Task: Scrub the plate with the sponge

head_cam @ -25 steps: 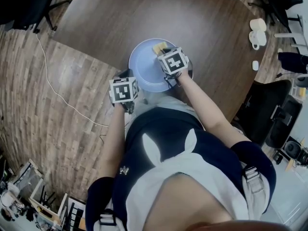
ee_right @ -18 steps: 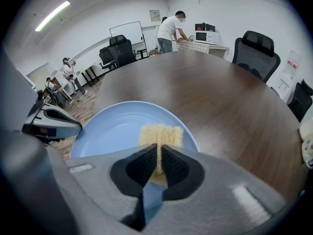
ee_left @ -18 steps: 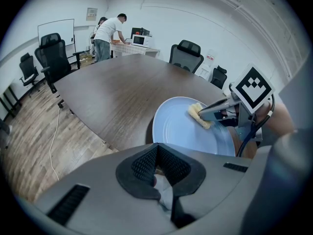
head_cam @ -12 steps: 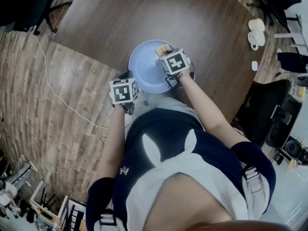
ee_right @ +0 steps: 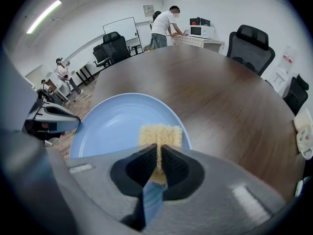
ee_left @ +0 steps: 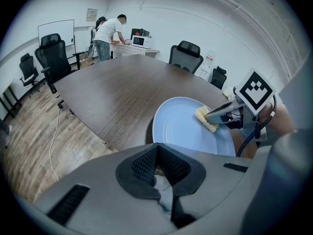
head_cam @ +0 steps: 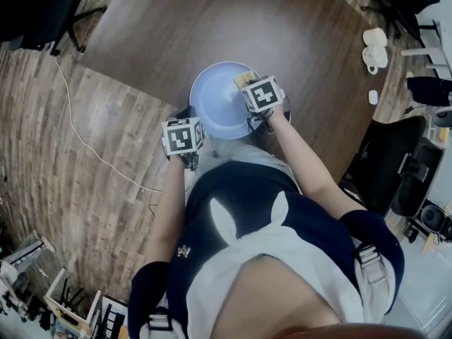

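head view
- desk (head_cam: 296, 27): dark brown wood, rounded, on a plank floor (head_cam: 92, 140).
- plate (head_cam: 212, 101): pale blue, round, flat at the desk's near edge, just in front of the person (head_cam: 247, 217).
- left gripper (head_cam: 188, 115): at the plate's near-left rim, marker cube facing up.
- right gripper (head_cam: 251, 85): over the plate's right side.
- sponge (head_cam: 245, 78): yellow, on the plate's far-right part, at the right gripper's tip.
- mugs (head_cam: 378, 48): 2, white, by the desk's right edge, well apart from the plate.

left gripper view
- left gripper (ee_left: 159, 168): jaws clenched on a pale strip (by colour and place, the plate's near rim).
- plate (ee_left: 178, 129): directly ahead, its near rim hidden behind the gripper body.
- right gripper (ee_left: 209, 117): reaches in from the right and presses the sponge (ee_left: 205, 120) onto the plate's right part.
- chair (ee_left: 186, 57): black, at the desk's far edge.

right gripper view
- right gripper (ee_right: 159, 163): jaws pinched on the sponge (ee_right: 161, 132), which sticks out in front of them.
- plate (ee_right: 112, 124): under the sponge, which lies near its right rim.
- left gripper (ee_right: 73, 124): tip on the plate's left rim.
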`<state>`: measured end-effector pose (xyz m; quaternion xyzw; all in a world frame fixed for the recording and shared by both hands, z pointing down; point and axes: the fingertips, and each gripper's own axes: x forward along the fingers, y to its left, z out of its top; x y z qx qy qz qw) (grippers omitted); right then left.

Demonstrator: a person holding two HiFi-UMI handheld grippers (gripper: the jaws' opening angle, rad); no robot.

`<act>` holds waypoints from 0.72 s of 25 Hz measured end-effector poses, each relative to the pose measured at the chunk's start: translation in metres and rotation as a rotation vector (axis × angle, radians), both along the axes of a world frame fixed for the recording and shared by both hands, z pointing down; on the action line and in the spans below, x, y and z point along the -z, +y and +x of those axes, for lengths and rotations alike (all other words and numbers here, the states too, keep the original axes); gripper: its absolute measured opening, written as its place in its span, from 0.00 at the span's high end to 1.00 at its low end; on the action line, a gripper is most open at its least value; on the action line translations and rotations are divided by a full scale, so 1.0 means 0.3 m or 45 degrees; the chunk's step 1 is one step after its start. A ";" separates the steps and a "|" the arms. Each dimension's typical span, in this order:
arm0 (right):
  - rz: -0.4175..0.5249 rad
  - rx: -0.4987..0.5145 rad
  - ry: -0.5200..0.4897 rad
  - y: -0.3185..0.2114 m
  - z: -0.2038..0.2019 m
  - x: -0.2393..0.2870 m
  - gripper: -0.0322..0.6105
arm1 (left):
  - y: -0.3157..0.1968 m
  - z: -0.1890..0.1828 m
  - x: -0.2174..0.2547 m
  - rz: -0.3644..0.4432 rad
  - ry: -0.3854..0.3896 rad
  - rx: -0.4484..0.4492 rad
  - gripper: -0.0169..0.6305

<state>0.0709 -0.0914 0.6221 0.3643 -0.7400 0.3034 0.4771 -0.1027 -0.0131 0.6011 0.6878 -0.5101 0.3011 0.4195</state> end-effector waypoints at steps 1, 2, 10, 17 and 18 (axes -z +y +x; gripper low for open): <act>-0.002 -0.002 -0.001 0.003 0.004 0.001 0.91 | 0.000 -0.001 0.001 0.000 0.000 0.001 0.97; 0.000 -0.003 0.000 0.004 0.009 0.002 0.91 | 0.001 -0.001 0.001 0.001 0.000 0.001 0.97; -0.028 -0.014 -0.003 0.026 0.030 0.001 0.91 | 0.002 0.002 0.002 0.003 0.003 0.006 0.97; -0.031 -0.019 -0.009 0.028 0.027 0.002 0.91 | 0.002 -0.002 0.006 0.013 0.006 0.010 0.97; -0.031 -0.018 -0.008 0.028 0.026 0.001 0.91 | 0.002 -0.002 0.006 0.013 0.010 0.012 0.97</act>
